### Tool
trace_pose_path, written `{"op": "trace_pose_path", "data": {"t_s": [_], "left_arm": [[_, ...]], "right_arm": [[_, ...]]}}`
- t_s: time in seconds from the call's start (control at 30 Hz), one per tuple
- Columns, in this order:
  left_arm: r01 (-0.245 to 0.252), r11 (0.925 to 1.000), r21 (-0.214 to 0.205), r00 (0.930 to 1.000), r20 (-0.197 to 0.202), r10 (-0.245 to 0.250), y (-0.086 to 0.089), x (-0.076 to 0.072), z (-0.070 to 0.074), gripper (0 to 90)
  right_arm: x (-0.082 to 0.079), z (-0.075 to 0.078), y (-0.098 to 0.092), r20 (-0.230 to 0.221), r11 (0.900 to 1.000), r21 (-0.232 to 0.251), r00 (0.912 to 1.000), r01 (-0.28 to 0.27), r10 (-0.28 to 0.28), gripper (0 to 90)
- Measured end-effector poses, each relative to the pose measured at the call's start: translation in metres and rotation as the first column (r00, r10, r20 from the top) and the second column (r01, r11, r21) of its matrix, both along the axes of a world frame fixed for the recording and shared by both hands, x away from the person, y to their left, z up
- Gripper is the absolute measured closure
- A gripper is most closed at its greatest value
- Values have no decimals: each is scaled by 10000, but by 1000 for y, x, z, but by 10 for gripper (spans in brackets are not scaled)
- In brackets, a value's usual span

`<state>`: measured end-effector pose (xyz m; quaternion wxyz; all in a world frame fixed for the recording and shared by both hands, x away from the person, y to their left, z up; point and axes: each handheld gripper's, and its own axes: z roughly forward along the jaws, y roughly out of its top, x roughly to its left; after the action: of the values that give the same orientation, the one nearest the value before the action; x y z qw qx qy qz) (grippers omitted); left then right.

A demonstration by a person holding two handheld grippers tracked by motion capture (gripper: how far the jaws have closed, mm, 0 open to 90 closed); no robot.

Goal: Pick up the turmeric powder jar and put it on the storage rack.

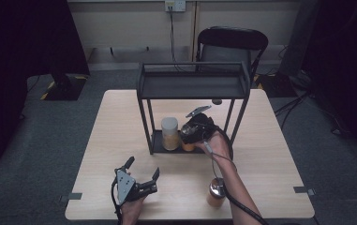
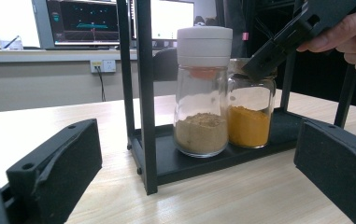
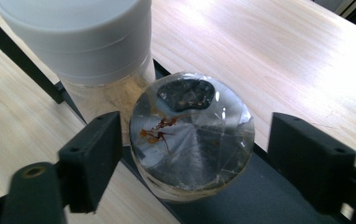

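Black jaws of my right gripper (image 3: pixel 192 154) stand apart around the orange-spice jar (image 3: pixel 192 135) on the rack's lower shelf (image 1: pixel 159 143), unpressed, while my left gripper (image 1: pixel 141 174) rests open on the table (image 1: pixel 270 140).

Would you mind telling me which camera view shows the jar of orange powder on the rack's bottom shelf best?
The left gripper view: the orange-powder jar stands side-on beside the white-lidded jar, its powder plain. The right gripper view looks down on its clear lid, between the open right gripper. In the high view, the hand mostly hides it.
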<state>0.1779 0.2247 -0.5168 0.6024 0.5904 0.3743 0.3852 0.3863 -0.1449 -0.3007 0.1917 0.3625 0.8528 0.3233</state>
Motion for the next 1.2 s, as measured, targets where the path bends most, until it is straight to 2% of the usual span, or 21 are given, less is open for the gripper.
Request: {"op": "trace_pose_path", "data": {"t_s": [0.03,0.13,0.4,0.6,0.73,0.9,1.13,1.2], "left_arm": [[1,10000,0,10000,-1,-1,0,0,0,3],[-1,10000,-1,10000,1,1,0,0,0,3],[-21,10000,5,10000,7,21,0,0,0,3],[-19,10000,6,10000,10,19,0,0,0,3],[-8,10000,-9,10000,7,8,0,0,0,3],[-11,10000,0,10000,5,11,0,0,0,3],[-7,10000,-3,10000,-3,7,0,0,0,4],[-19,10000,-12,10000,0,19,0,0,0,4]], "right_arm": [[-2,0,1,53,9999,1,9999,110,-110,91],[-4,-1,3,171,9996,-58,9995,266,-265,46],[-7,-2,-3,310,9988,473,9994,138,-153,6],[-10,0,-6,418,9980,627,9991,4,-30,0],[-15,-4,-14,653,9930,1182,9979,-18,-59,0],[-22,-6,-19,974,9897,1431,9952,-19,-121,0],[-25,-4,-22,912,9870,1607,9956,61,-210,3],[-27,-6,-27,971,9818,1897,9952,-28,-159,8]]}}
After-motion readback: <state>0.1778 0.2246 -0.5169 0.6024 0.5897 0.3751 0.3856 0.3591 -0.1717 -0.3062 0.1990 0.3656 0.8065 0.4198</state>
